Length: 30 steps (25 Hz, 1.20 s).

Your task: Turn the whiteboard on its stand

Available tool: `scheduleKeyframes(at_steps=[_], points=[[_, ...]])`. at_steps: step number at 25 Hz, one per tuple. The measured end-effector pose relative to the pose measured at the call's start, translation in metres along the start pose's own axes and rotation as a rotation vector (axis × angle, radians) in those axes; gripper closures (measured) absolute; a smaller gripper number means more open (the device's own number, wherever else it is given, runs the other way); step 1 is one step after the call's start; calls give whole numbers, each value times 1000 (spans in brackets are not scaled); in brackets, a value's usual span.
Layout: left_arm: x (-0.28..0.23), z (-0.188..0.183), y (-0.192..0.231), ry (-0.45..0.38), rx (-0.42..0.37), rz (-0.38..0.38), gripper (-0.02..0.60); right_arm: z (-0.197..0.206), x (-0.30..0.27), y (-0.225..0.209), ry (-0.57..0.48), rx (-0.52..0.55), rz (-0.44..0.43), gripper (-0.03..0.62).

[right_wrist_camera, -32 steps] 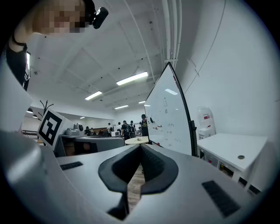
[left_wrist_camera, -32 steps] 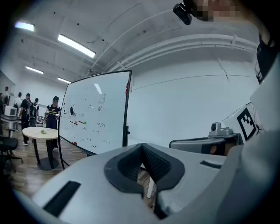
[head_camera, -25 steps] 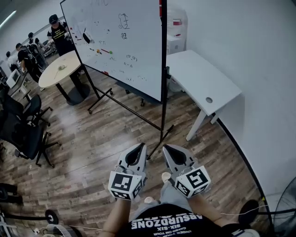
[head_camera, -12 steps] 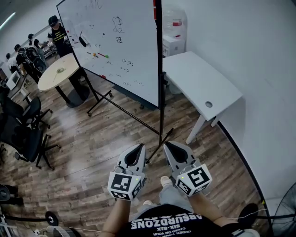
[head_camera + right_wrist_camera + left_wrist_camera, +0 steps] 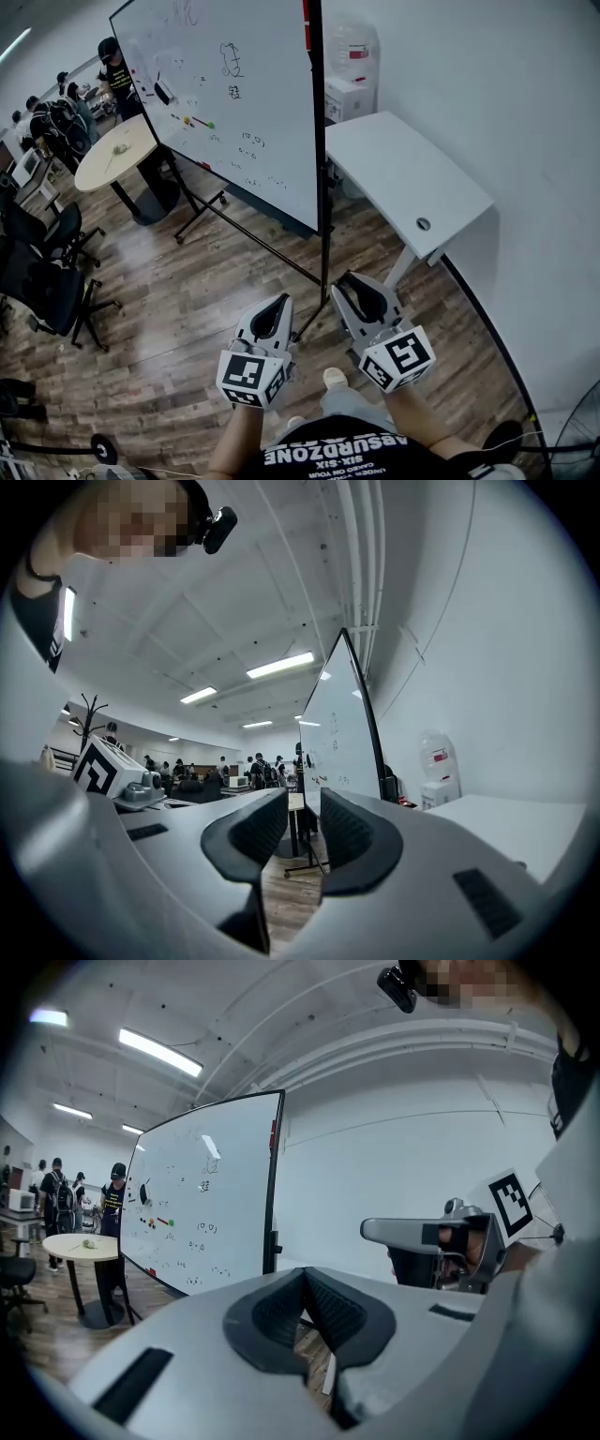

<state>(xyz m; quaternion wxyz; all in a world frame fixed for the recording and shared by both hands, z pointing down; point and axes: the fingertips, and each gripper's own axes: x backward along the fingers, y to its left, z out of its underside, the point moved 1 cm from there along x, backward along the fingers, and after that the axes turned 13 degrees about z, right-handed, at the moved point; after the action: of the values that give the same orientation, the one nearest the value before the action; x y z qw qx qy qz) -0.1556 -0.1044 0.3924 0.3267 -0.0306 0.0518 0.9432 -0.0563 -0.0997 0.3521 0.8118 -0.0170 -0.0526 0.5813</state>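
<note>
The whiteboard stands on a black wheeled stand ahead of me, seen almost edge-on, with small drawings and magnets on its face. It also shows in the left gripper view as the whiteboard and in the right gripper view as the whiteboard. My left gripper is held low in front of me, shut, with its pads meeting and nothing in it. My right gripper is beside it, nearer the stand's near post, and its jaws are opening with nothing between them. Neither gripper touches the board.
A white desk stands right of the board against the white wall. A round table, black office chairs and several people are at the left and back. The stand's legs cross the wooden floor.
The right gripper's jaws have parted and it has moved forward toward the stand's near post. The board sits a little nearer and further left in view. The left gripper has barely moved.
</note>
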Motion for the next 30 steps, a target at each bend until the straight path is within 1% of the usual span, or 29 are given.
scheduleKeyframes(at_steps=[7, 16, 23, 30], points=[[-19, -8, 17, -8, -4, -14, 577, -19, -26, -22, -39, 18, -3, 440], [-34, -11, 44, -28, -1, -53, 577, -24, -68, -42, -53, 33, -24, 364], [-49, -8, 62, -30, 15, -79, 577, -26, -102, -58, -48, 40, -43, 344], [-64, -6, 78, -24, 30, -106, 577, -25, -137, -78, -39, 54, -47, 338]])
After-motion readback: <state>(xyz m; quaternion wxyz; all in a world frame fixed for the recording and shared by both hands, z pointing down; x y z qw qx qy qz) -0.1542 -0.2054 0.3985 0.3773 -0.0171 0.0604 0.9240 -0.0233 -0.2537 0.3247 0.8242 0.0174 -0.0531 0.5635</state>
